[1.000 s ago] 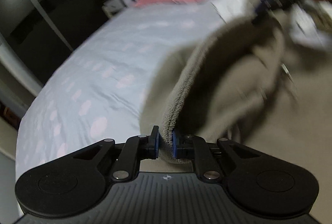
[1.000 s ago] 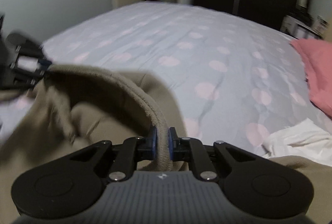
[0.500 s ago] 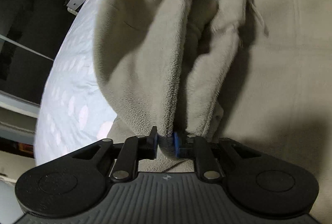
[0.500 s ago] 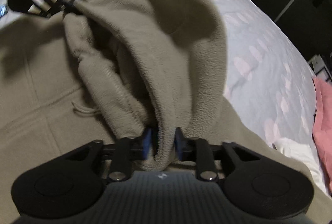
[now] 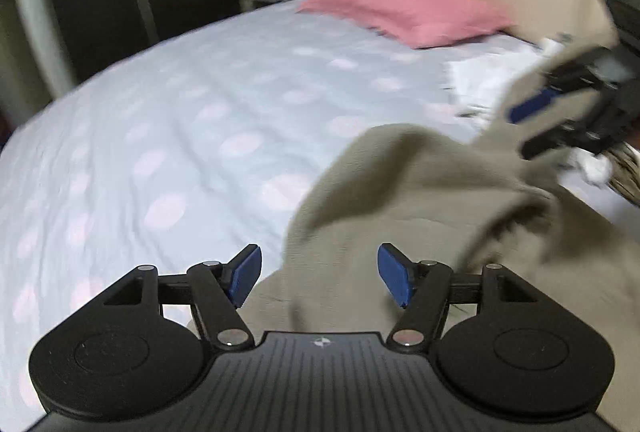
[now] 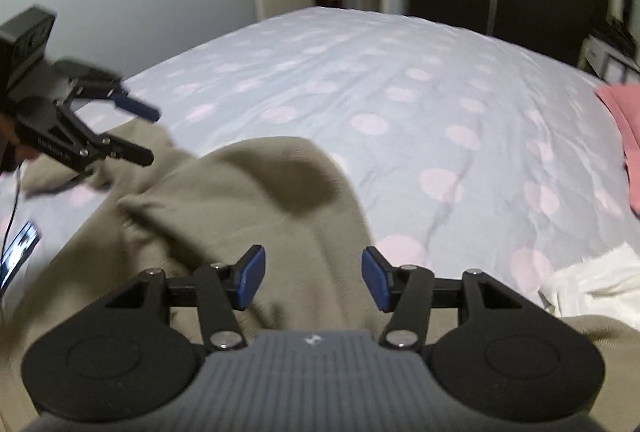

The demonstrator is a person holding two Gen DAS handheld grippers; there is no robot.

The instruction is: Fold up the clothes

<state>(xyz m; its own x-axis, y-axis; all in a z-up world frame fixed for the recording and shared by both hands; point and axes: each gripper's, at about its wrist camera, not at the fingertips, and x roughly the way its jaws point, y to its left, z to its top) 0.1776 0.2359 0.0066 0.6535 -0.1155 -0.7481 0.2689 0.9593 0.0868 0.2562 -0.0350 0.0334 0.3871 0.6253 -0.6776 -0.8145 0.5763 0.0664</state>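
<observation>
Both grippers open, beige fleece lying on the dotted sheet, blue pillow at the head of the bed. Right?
One thing is off: the pillow is pink, not blue, as the left wrist view shows. The rest holds: the left gripper and the right gripper both have their jaws apart with nothing clamped, and the beige fleece lies on the dotted sheet.

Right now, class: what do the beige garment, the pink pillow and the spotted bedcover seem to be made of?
Beige garment: thick matte fleece, probably; its surface looks fuzzy and nappy. Pink pillow: smooth woven fabric, likely cotton. Spotted bedcover: thin, matte printed cloth with fine creases, fibre unclear.
</observation>
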